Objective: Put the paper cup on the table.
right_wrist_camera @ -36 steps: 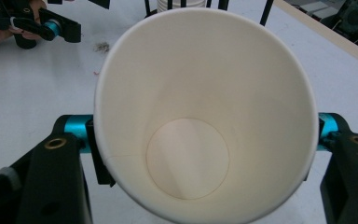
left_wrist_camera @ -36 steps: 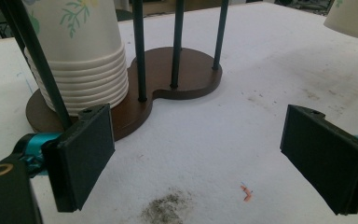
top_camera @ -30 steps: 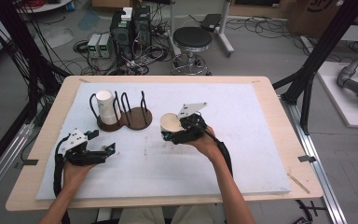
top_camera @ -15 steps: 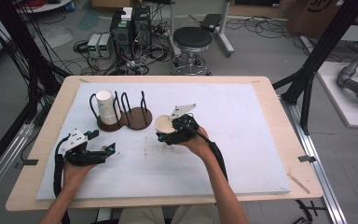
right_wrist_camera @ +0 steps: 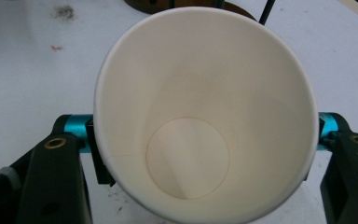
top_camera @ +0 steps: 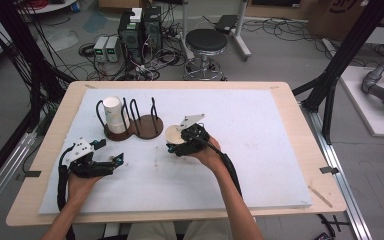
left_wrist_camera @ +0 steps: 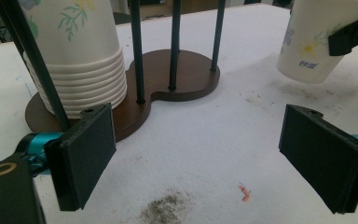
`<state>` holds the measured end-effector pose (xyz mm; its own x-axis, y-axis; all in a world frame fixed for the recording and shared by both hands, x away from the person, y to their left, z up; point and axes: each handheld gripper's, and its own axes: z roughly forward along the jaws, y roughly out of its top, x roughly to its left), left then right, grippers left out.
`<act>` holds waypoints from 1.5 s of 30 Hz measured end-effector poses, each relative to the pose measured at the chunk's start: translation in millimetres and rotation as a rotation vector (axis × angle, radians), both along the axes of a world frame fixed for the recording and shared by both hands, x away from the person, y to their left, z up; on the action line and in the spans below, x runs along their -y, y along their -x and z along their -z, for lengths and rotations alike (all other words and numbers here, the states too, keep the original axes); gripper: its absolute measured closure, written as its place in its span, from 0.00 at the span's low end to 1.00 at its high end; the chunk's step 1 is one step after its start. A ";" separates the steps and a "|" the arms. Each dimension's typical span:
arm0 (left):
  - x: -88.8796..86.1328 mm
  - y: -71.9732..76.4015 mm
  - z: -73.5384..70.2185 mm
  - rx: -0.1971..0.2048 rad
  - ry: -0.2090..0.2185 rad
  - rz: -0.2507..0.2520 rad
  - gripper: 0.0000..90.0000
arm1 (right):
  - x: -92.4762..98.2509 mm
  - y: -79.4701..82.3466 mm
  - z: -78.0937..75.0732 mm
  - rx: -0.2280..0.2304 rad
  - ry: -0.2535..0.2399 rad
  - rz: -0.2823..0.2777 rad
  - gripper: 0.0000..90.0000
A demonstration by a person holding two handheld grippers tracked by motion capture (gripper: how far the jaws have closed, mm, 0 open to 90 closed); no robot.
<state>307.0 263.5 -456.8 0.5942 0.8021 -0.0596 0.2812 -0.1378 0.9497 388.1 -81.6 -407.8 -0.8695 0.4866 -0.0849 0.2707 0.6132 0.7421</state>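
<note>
From above: right hand-held gripper (top_camera: pixel 178 143) clamped on a paper cup (top_camera: pixel 174 135), just in front of the brown cup stand (top_camera: pixel 139 127) and a little to its right, above the white tabletop (top_camera: pixel 260 145). Cup tipped, mouth showing. Stack of cups (top_camera: pixel 114 115) in the left half of the stand, right half empty. Left hand-held gripper (top_camera: pixel 111 152) in front of the stand, to its left, jaws apart, holding nothing.

From the left gripper view: two black pads wide apart with bare tabletop between. Stand just beyond, with its stack of flower-print cups. Held cup (left_wrist_camera: pixel 317 39) off to the right of the stand, bottom a bit above the tabletop.

From the right gripper view: straight into the open cup (right_wrist_camera: pixel 205 116), empty inside, a pad pressing on each side.

Very light, thin and soft, probably. Easy to squash, so only a gentle squeeze. Best hold likely on the side wall near the top, where the rolled rim keeps it round. Smooth paper, so may slip if tipped too far.
</note>
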 end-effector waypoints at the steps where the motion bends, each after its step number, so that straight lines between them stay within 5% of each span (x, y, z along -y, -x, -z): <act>1: -0.4 -0.1 0.0 0.000 0.000 0.002 0.12 | -1.0 -0.4 1.5 -0.004 0.007 0.007 0.33; 16: -0.6 0.2 0.1 0.003 0.004 0.001 0.12 | -5.7 -3.6 16.8 -0.031 0.024 0.020 0.32; 25: -0.3 0.5 0.1 0.005 0.005 0.000 0.12 | -5.5 -5.3 21.6 -0.073 0.042 0.027 0.18; 45: -0.1 0.5 0.2 0.005 0.003 -0.002 0.12 | 27.6 9.8 18.0 -0.075 -0.028 0.037 0.16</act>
<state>306.5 263.5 -457.0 0.5931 0.8030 -0.0588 0.2764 -0.1345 0.9516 378.3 -109.2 -425.8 -0.8544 0.5195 -0.0062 0.3481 0.5812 0.7356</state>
